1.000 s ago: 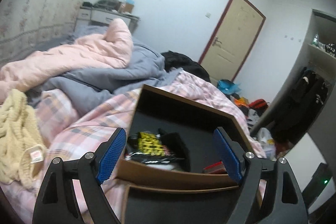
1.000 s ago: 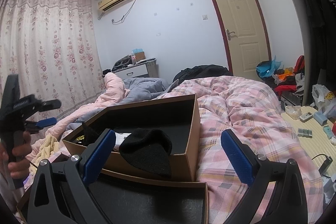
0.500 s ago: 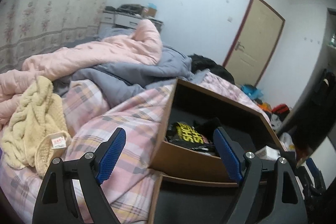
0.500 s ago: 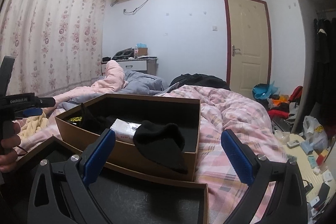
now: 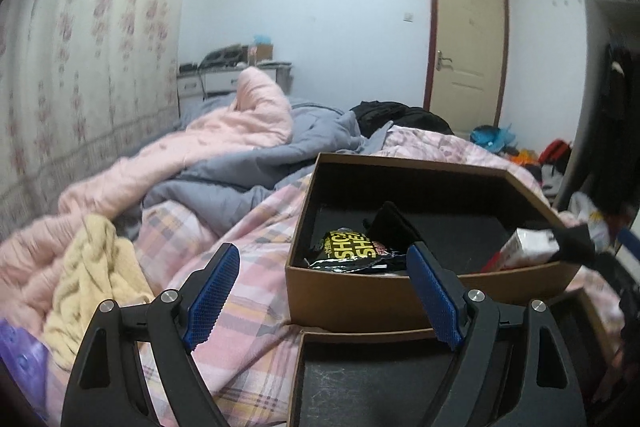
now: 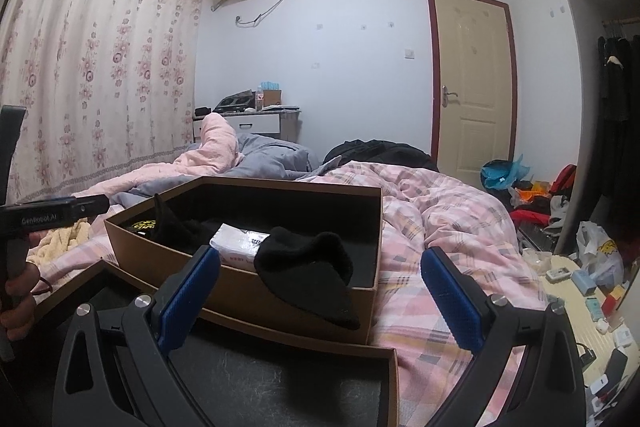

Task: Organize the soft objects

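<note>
- Left claw (image 5: 320, 295): blue ribbed pads set wide apart, nothing between them; gripped by a hand (image 6: 16, 301) seen at the left edge of the right wrist view.
- Right claw (image 6: 320, 295): pads likewise spread wide, holding nothing.
- Cardboard box (image 5: 360, 291): brown outside, black lining, open top; rests on the bed straight ahead of both claws, its near wall just beyond the pads. Its near corner lies between the left claw's pads in that view.
- Box lid (image 6: 304, 387): brown rim, black inside, lying open side up directly under the right claw, against the box's near wall.
- Black knit hat (image 6: 312, 275): soft, ribbed, dull black; draped over the box's near wall, crown hanging down outside, between the right claw's pads as seen and just beyond them.
- Black-and-yellow packet (image 5: 348, 247): glossy, crumpled, yellow lettering; inside the box, near the left claw's right-hand pad.
- White carton (image 6: 240, 247): printed, partly under the hat, inside the box.
- Cream knit garment (image 5: 92, 275): thick cable weave, heaped on the bed, out to the left of the left claw.
- Plaid pink bedspread (image 6: 440, 235): rumpled, beneath everything.
- Pink quilt (image 5: 224, 135) and grey quilt (image 5: 248, 171): bunched well beyond the claws.
</note>
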Motion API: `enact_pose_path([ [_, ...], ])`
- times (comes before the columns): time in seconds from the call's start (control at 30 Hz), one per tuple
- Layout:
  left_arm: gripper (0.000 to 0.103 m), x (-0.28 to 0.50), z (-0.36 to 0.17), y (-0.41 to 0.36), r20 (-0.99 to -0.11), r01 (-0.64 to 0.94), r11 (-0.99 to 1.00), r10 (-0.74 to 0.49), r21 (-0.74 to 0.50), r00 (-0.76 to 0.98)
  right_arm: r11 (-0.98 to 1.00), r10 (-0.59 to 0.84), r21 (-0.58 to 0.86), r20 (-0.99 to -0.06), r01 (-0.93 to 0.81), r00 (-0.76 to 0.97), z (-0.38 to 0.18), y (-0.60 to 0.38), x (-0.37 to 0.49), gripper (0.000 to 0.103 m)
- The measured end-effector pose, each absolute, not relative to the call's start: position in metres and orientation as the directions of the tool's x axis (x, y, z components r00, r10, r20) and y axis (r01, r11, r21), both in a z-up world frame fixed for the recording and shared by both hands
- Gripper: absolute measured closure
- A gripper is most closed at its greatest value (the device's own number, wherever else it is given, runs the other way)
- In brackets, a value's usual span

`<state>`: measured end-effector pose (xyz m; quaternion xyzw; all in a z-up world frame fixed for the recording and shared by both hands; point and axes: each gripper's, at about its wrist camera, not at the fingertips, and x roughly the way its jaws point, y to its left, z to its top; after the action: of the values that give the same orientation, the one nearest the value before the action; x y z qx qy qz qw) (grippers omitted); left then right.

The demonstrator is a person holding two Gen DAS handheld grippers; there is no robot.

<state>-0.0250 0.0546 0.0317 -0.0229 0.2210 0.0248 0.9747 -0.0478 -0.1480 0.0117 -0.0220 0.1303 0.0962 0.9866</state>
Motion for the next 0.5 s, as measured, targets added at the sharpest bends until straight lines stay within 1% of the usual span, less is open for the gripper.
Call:
enact_pose_path([
  [0.1,0.019,-0.0253,0.0313,0.0507,-0.427,-0.058,0.998,0.051,-0.003,0.903,0.981,0.184,-0.016,-0.260,-0.195,0.948,0.0115,-0.1473,-0.0478,0.003],
  [0.5,0.019,-0.0250,0.0319,0.0498,-0.426,-0.059,0.998,0.055,0.005,0.903,0.981,0.182,-0.018,-0.260,-0.193,0.948,0.0113,-0.1451,-0.0477,0.003],
])
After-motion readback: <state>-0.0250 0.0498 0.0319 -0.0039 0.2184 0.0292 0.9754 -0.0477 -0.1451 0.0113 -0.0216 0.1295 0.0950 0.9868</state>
